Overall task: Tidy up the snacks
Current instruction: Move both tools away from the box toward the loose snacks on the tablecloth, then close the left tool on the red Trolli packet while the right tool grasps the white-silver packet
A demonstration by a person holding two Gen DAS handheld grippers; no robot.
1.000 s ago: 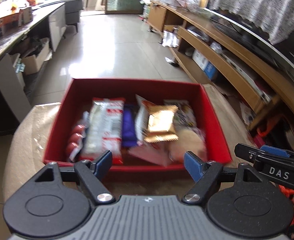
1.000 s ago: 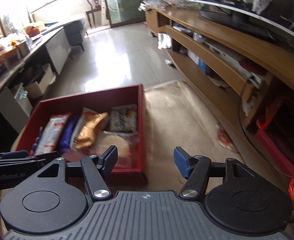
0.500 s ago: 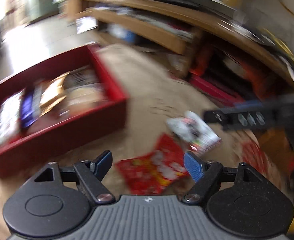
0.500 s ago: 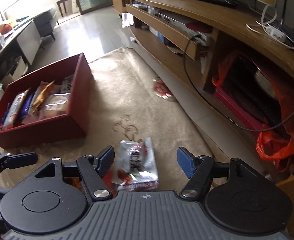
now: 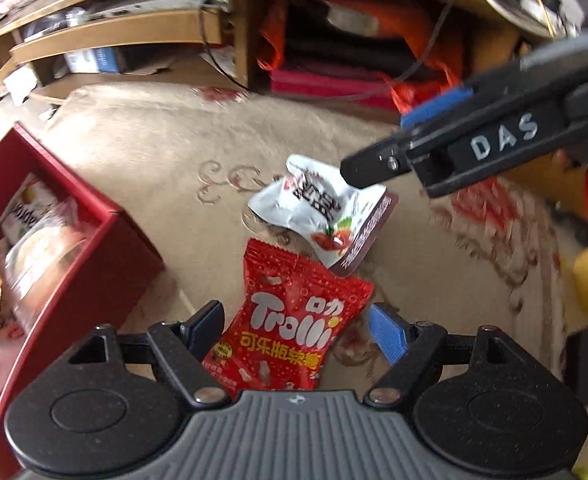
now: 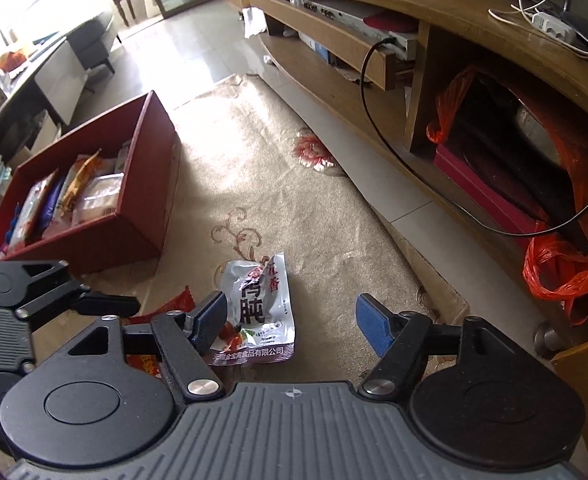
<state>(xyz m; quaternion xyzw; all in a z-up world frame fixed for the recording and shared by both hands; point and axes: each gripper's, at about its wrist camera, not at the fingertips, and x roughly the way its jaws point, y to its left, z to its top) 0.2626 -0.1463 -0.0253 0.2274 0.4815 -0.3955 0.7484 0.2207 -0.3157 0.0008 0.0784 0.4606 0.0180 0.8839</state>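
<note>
two packets (image 5: pixel 294 320) on rug (image 5: pixel 154 152), box (image 5: pixel 94 248) left

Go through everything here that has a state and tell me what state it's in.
Red box: open-topped, holding several snack packs.
Trolli bag: lying flat on the rug, between the open left gripper fingers, not gripped.
Silver pouch: crumpled, on the rug, partly over the Trolli bag.
Right gripper: open, jaws just widened, holding nothing.
</note>
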